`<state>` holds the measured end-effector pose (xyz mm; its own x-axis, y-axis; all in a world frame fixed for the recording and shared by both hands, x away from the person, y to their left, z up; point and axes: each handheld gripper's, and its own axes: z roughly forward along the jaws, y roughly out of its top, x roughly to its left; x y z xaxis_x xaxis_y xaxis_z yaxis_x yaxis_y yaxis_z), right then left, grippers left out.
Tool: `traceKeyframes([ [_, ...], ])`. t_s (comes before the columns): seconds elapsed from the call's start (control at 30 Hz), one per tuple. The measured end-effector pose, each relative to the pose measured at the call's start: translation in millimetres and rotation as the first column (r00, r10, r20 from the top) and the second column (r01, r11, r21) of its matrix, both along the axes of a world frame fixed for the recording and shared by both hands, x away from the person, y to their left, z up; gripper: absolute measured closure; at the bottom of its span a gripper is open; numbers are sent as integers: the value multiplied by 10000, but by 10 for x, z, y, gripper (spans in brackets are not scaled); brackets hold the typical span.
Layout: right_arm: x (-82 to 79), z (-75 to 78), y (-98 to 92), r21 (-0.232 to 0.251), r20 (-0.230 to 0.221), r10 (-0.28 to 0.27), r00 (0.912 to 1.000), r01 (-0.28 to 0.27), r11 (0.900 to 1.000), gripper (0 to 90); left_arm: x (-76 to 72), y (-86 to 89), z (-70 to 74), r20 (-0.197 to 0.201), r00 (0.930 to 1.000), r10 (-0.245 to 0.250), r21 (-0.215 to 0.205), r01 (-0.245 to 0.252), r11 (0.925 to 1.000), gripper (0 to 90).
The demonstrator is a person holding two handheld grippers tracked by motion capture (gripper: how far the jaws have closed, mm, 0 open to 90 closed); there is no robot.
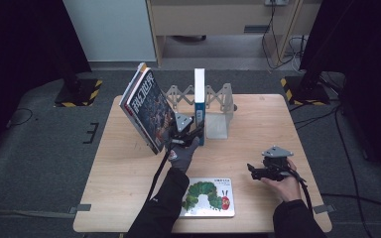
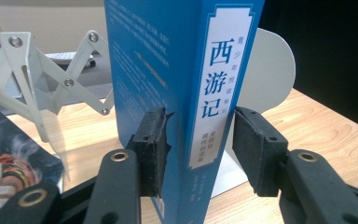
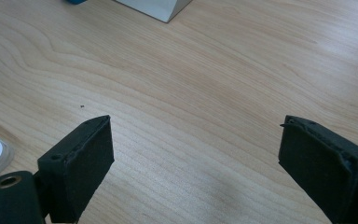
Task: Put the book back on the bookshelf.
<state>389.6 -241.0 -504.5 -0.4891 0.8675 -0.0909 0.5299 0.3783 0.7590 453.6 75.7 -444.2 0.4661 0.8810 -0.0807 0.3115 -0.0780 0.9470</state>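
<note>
The wooden table (image 1: 129,198) fills the middle of the high view; its near edge is cut off by the frame bottom. On it, centre top, a blue book (image 1: 199,106) stands upright against a white expanding bookend (image 1: 218,111). Left of it a large magazine (image 1: 146,111) leans tilted; what props it cannot be made out. A picture book with a caterpillar cover (image 1: 208,197) lies flat at lower centre, its left corner hidden by a dark sleeve.

The left gripper (image 1: 188,133) sits at the blue book's lower part, detail lost at this size. The left gripper view resolves it: the blue book (image 2: 186,93) stands between the jaws, spine facing the camera. The left-of-frame pad touches the cover; the right-of-frame pad stands clear of the spine with a visible gap. The jaws are half open and do not clamp the book.

The right gripper (image 1: 258,171), lower right, rests apart from all books. The right gripper view shows its jaws wide apart over bare wood, holding nothing.
</note>
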Motion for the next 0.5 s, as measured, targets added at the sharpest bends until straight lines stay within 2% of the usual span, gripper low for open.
traceKeyframes([
  [0.13, -7, 35, 3, 129, 87, -15, 10000, 14, 9999, 105, -55, 77, 35, 10, 9999, -152, 81, 152, 9999, 535],
  [0.27, -21, 91, 29, 324, 305, 69, 9995, -79, 9994, 105, -176, 169, 99, 113, 9989, -464, 371, 460, 9983, 525],
  [0.37, -47, 153, 56, 579, 447, 53, 9990, -79, 9983, 110, -278, 245, 148, -44, 9970, -766, 478, 768, 9959, 515],
  [0.5, -88, 244, 101, 978, 621, 138, 9980, -199, 9950, 121, -391, 368, 226, -335, 9931, -1119, 329, 1130, 9930, 494],
])
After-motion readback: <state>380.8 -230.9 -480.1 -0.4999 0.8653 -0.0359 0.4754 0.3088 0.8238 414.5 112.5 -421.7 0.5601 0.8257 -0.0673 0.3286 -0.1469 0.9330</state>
